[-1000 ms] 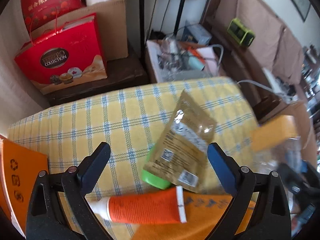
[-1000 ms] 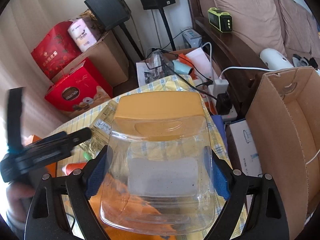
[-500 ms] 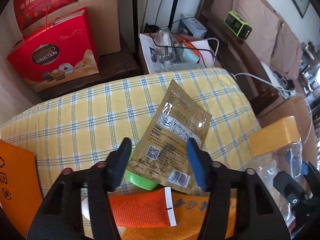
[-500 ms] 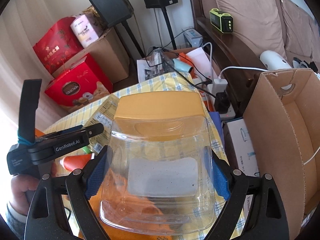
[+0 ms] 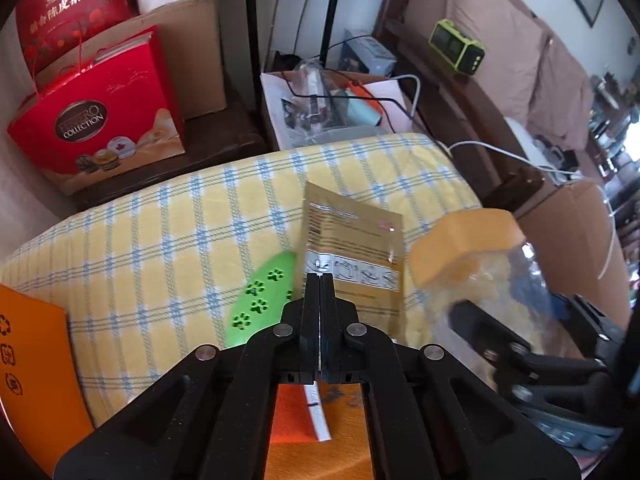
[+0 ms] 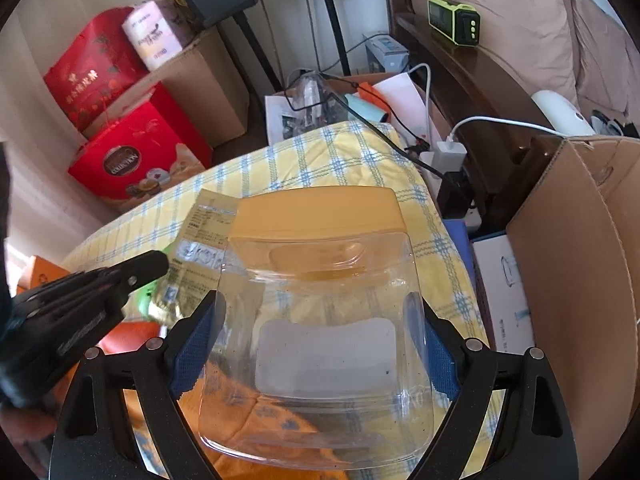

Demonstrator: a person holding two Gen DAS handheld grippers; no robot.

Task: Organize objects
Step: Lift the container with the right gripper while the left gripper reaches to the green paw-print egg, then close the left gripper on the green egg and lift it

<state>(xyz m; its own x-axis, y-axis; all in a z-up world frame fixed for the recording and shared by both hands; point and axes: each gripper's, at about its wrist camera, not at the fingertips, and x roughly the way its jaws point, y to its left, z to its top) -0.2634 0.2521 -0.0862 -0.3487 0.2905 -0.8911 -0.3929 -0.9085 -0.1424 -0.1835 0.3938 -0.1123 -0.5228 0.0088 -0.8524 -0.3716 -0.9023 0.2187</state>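
While the left tool [image 5: 320, 280] has just clamped fully shut on the gold sachet's [image 5: 352, 248] lower edge above the checked table [image 5: 160, 240], the right tool [image 6: 316, 336] holds a clear jar [image 6: 320, 352] with an orange lid [image 6: 316, 212] between wide-spread fingers

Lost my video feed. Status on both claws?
Left claw shut on gold sachet. Right claw clamping clear jar, orange lid on. Green paw-print item beneath sachet.
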